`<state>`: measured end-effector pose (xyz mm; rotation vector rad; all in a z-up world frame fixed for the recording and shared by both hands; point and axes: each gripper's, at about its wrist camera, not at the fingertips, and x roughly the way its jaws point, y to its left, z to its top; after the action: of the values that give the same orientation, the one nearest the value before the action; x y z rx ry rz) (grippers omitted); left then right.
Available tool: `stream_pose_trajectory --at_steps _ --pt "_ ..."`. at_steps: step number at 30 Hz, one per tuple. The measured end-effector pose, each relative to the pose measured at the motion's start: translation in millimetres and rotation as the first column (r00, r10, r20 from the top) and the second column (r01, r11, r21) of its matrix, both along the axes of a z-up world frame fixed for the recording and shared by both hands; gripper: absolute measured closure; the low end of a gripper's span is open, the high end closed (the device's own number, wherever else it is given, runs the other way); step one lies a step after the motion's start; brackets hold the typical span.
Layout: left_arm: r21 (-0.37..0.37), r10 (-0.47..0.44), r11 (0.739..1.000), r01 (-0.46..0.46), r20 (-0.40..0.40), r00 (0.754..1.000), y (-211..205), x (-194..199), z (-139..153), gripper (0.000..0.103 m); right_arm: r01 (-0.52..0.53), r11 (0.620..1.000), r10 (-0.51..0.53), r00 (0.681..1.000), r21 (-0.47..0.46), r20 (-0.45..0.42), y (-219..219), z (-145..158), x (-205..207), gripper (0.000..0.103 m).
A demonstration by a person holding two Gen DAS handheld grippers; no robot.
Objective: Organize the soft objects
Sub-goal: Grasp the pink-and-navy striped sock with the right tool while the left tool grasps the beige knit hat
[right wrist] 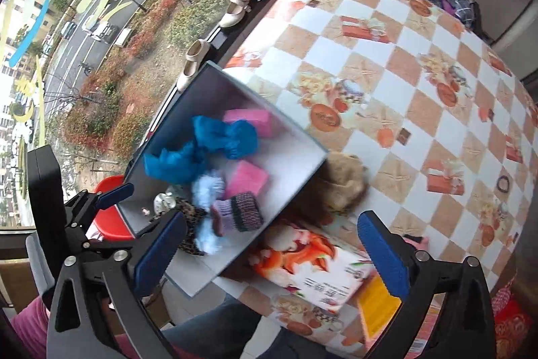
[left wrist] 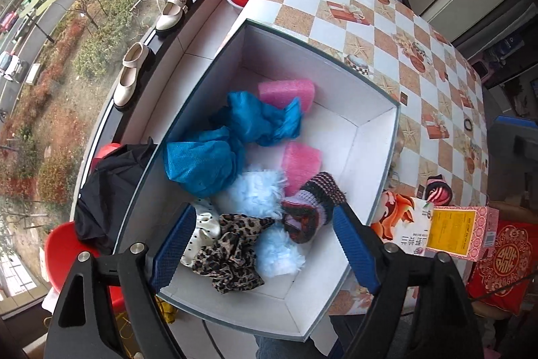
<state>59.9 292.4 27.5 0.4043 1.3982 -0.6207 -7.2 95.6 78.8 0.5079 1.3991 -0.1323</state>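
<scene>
The left gripper [left wrist: 265,244] hangs over the near end of the white box [left wrist: 376,137], its blue fingers spread wide with nothing between them. Right under it lie a leopard-print scrunchie [left wrist: 232,254], a white polka-dot cloth [left wrist: 201,227] against its left finger and a pale blue fluffy piece [left wrist: 259,190], while a knitted striped cuff [left wrist: 312,207] sits just inside its right finger. Farther ahead in the box are two crumpled blue pieces [left wrist: 201,164] and two pink sponges [left wrist: 285,91].

The right gripper [right wrist: 269,244] is also spread wide and empty, hovering over the box's near corner and a printed carton [right wrist: 312,264] on the checked tablecloth [right wrist: 403,63]. Just ahead of it, between its fingers, a brown furry thing [right wrist: 339,187] lies on the table against the outside of the box wall, blurred.
</scene>
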Motion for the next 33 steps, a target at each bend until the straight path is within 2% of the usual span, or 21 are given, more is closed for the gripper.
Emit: stream_pose_trajectory --at_steps 5,8,11,16,19,23,25,27,28,31,33 --pt "-0.034 -0.114 0.993 0.114 0.007 0.993 -45.8 -24.1 -1.0 0.017 0.133 0.99 -0.136 0.988 -0.048 -0.077 -83.3 1.5 -58.6 0.001" --pt "-0.042 -0.201 0.979 0.201 0.012 0.98 -81.8 -44.8 -0.9 0.017 0.217 0.976 -0.218 0.96 -0.023 -0.179 -125.8 -25.3 -95.1 0.001" --pt "-0.028 -0.269 0.963 0.269 0.004 0.963 -117.4 -62.5 -9.1 0.017 0.27 0.963 -0.253 0.931 0.027 -0.264 -150.3 -61.5 -122.1 0.001" --pt "0.052 -0.327 0.943 0.328 -0.035 0.944 -168.1 -84.6 -25.4 0.017 0.252 0.958 -0.189 0.913 0.136 -0.362 -158.1 -127.0 -129.7 0.001" --pt "0.112 -0.323 0.938 0.327 -0.056 0.945 -181.1 -92.2 -36.3 0.017 0.195 0.961 -0.101 0.906 0.195 -0.412 -153.2 -168.0 -119.9 0.001" --pt "0.189 -0.316 0.927 0.323 -0.067 0.946 -195.1 -96.4 -57.8 0.017 0.078 0.965 0.056 0.873 0.251 -0.485 -139.1 -213.9 -110.8 0.001" --pt "0.23 -0.312 0.919 0.32 -0.069 0.947 -202.4 -96.0 -69.5 0.017 0.023 0.975 0.095 0.853 0.22 -0.513 -136.0 -226.2 -111.3 0.001" --pt "0.268 -0.299 0.913 0.309 -0.079 0.951 -211.8 -95.4 -83.3 0.017 -0.027 0.993 0.085 0.837 0.115 -0.541 -140.2 -230.9 -116.3 0.001" --pt "0.285 -0.29 0.91 0.302 -0.086 0.953 -216.1 -95.2 -89.8 0.017 -0.029 0.997 0.065 0.838 0.074 -0.542 -144.9 -230.7 -120.6 0.001" --pt "0.332 -0.276 0.895 0.298 -0.113 0.954 -229.1 -96.4 -109.7 0.017 0.072 0.995 -0.028 0.853 0.065 -0.52 -163.7 -227.8 -141.2 0.001" --pt "0.36 -0.258 0.888 0.286 -0.125 0.958 -234.3 -95.6 -121.0 0.017 0.101 0.994 -0.061 0.857 0.051 -0.512 -171.3 -225.3 -155.1 0.001"
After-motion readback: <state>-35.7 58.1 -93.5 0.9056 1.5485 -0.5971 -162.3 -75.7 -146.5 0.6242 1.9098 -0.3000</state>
